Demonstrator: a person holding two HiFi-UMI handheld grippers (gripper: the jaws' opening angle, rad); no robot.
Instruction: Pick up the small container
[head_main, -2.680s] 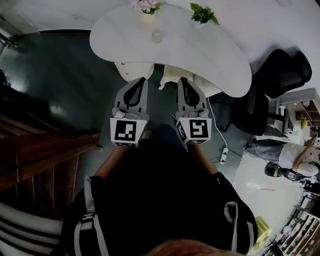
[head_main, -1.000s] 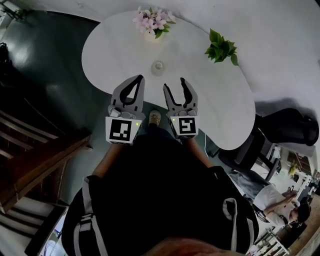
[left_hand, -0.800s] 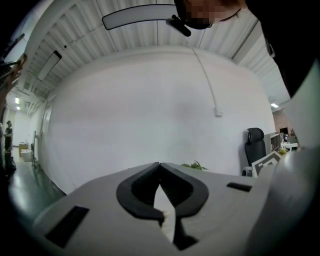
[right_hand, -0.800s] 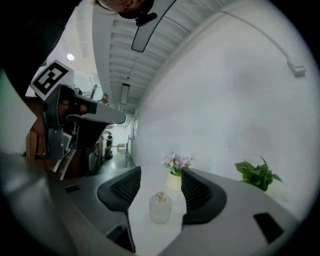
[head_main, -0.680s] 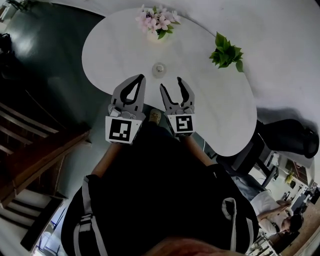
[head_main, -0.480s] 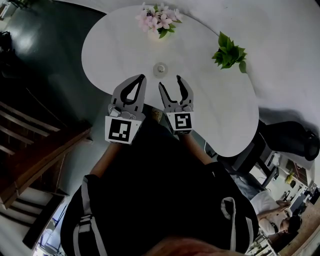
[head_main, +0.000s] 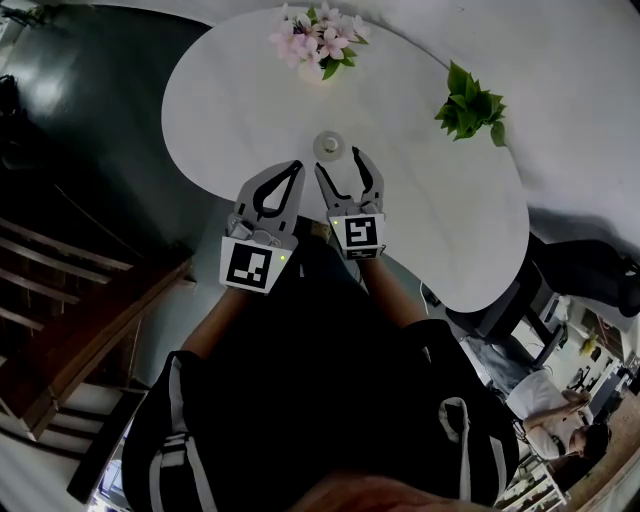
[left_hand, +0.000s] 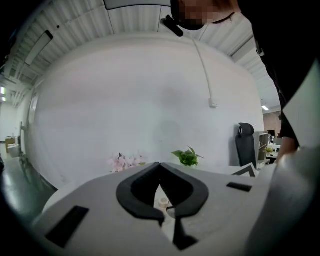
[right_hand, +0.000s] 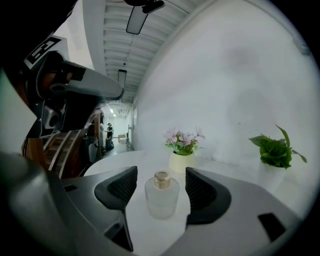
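The small container is a clear glass bottle with a gold cap, upright on the white table near its front edge. My right gripper reaches over the table edge just short of it, and its jaws are opening. In the right gripper view the bottle stands between the two dark pads with a gap on each side, untouched. My left gripper hovers beside it to the left, shut and empty. In the left gripper view its jaws meet at the tips, and the bottle shows small through the loop.
A pot of pink flowers stands at the table's far side and a green plant at the right. A black office chair is beyond the table's right end. Wooden stairs run along the left.
My right gripper has moved forward and left to the bottle, and its jaws have spread wider. The left gripper has stayed shut and come forward alongside.
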